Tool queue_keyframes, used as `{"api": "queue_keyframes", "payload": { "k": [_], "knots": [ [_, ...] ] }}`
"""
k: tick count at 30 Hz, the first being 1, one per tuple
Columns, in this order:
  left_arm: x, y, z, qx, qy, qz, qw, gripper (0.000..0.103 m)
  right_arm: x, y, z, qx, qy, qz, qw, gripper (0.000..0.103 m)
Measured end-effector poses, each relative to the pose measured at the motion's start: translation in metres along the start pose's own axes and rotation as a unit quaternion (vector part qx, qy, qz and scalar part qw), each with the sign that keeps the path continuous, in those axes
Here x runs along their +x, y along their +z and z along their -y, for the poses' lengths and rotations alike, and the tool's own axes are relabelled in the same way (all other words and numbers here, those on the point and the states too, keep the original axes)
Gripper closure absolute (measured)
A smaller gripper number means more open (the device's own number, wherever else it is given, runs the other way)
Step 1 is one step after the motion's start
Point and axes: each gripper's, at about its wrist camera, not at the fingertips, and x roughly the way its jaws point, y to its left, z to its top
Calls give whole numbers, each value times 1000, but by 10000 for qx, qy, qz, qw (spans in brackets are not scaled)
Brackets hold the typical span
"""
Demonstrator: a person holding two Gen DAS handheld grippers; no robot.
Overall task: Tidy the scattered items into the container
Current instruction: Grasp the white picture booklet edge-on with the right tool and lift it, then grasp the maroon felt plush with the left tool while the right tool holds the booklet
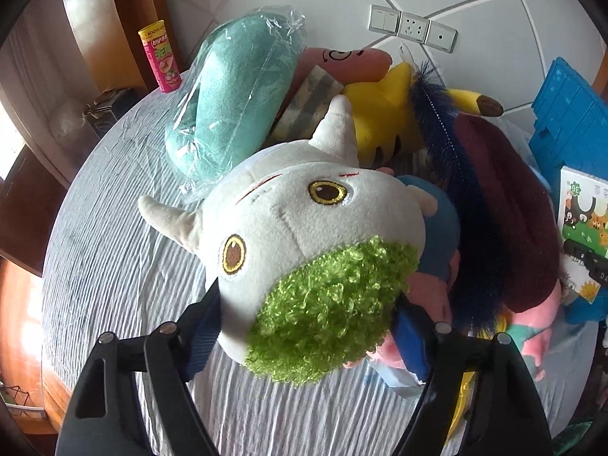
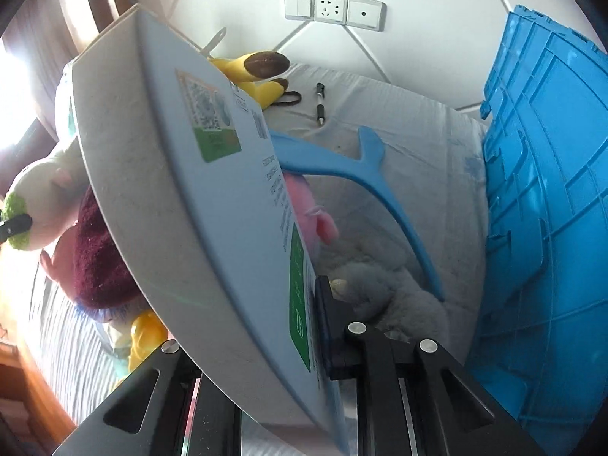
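My left gripper (image 1: 304, 326) is shut on a white horned plush toy (image 1: 300, 220) at its curly green hair, held over the striped bed sheet (image 1: 114, 258). The same plush shows at the left of the right wrist view (image 2: 41, 197). My right gripper (image 2: 273, 326) is shut on a flat white puzzle box (image 2: 182, 174), held tilted on edge; it also shows at the right of the left wrist view (image 1: 581, 224). The blue plastic crate (image 2: 551, 209) stands at the right, also seen in the left wrist view (image 1: 570, 114).
Plush toys lie piled on the bed: a bagged teal one (image 1: 231, 91), a yellow one (image 1: 383, 114), a maroon one (image 1: 509, 205), a grey one (image 2: 383, 288). A blue hanger (image 2: 364, 167), a pen (image 2: 320, 104) and a chips can (image 1: 161, 57) are there too.
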Motion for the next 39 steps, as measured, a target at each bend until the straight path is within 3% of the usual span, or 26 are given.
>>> {"api": "queue_keyframes", "payload": {
  "k": [9, 14, 18, 21, 32, 34, 39],
  "knots": [
    [-51, 23, 11, 45, 17, 408, 9992, 32, -42, 21, -4, -71, 235, 522, 9983, 91],
    [-70, 25, 11, 32, -2, 531, 9986, 34, -56, 25, -16, -185, 454, 577, 9971, 91],
    [-47, 21, 3, -107, -28, 291, 9995, 22, -47, 22, -26, -234, 616, 400, 9970, 91],
    [-29, 17, 2, -129, 146, 286, 9994, 0, -31, 18, -31, -198, 646, 236, 9974, 91],
    [23, 5, 25, 556, 576, -260, 9965, 0, -14, 23, -36, -127, 582, 106, 9982, 90],
    [31, 0, 27, 606, 606, -211, 9961, 0, -10, 20, -36, -194, 521, 25, 9985, 90],
    [22, 8, 32, 623, 708, -284, 9951, 0, -7, 20, -40, -177, 430, 46, 9989, 90]
  ]
}}
